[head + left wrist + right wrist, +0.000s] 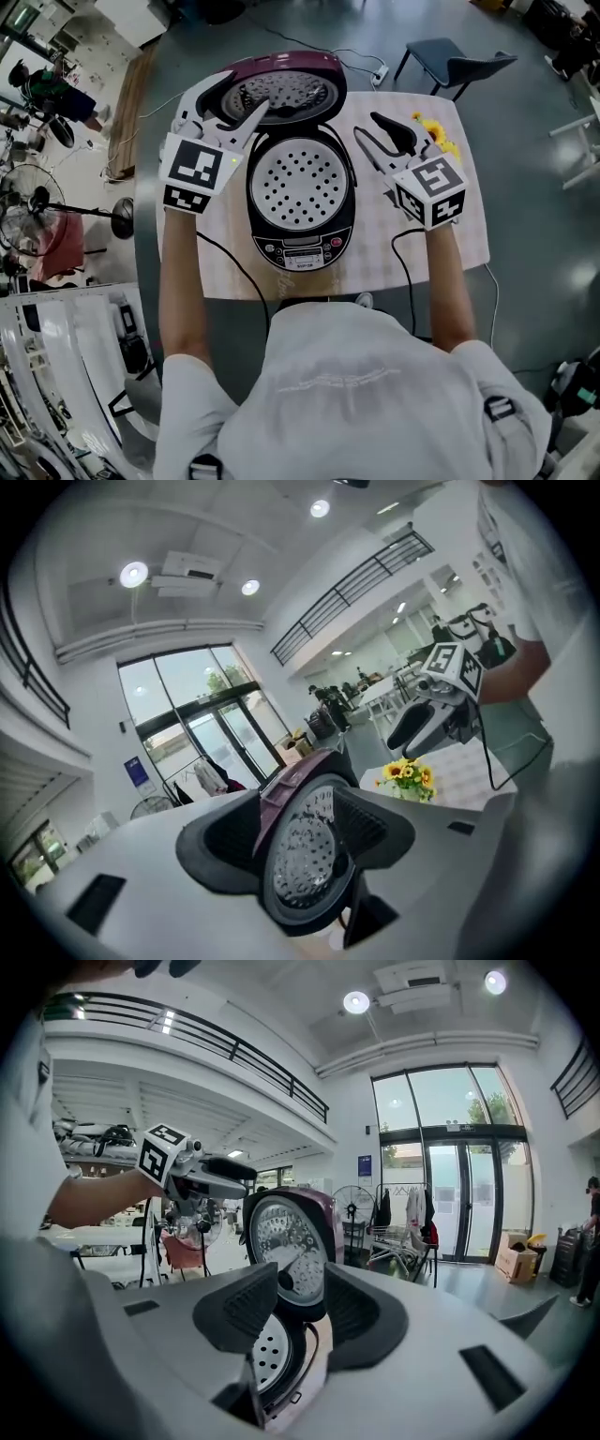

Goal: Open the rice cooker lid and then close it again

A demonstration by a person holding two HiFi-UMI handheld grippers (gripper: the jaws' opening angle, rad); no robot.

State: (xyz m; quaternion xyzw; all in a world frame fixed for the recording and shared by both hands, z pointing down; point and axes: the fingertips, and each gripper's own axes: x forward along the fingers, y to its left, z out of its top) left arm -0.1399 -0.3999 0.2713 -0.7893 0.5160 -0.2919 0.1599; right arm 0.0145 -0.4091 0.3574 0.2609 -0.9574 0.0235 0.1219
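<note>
The rice cooker [300, 202] sits mid-worktop [459, 234] with its purple lid [281, 89] swung up at the far side, so the opening half of the job looks done. The left tool [230, 108] is at the lid's left edge with its jaws wide, the rim showing between them but not pinched, probably placed there to tip it back down. The right tool [366, 127], jaws partly apart and empty, hangs right of the cooker near the yellow flowers [436, 131], leaving the lid's path free.
</note>
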